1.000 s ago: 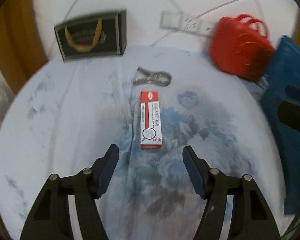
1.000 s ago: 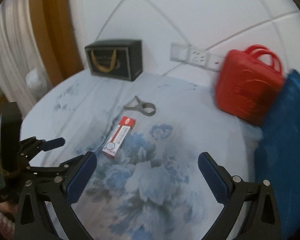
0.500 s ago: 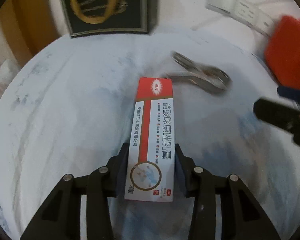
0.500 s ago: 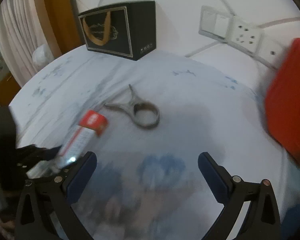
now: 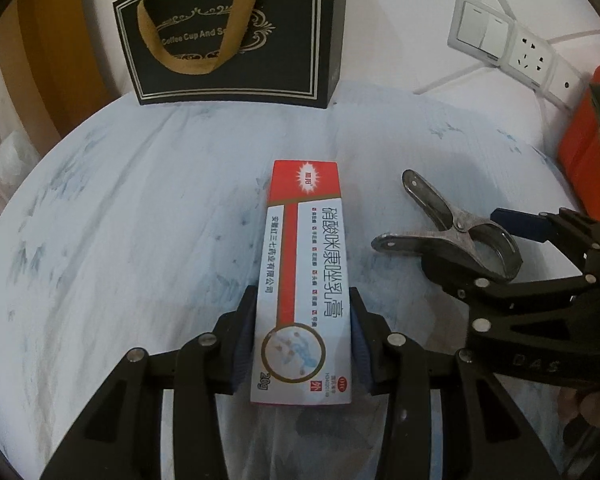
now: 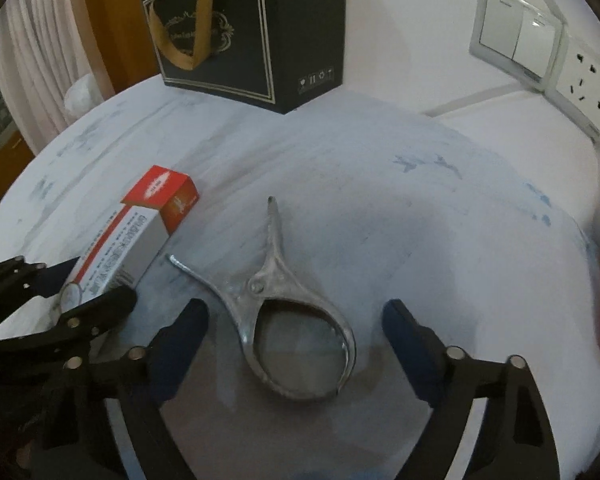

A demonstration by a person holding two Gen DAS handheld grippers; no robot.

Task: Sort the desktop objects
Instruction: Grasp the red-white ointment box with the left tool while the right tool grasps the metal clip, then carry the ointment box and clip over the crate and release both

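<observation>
My left gripper [image 5: 303, 336] clenched the ointment box [image 5: 303, 280]; beside it, my right gripper [image 6: 296, 344] straddled the unsorted metal clamp [image 6: 288, 320], jaws released.

black bag [image 5: 236, 36] "Coffee Cup And", box [image 5: 304, 280] "20g"

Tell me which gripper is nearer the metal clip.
Right. The right gripper is open with its fingers on either side of the metal clip; the left gripper, shut on the ointment box, sits beside the clip.
</observation>
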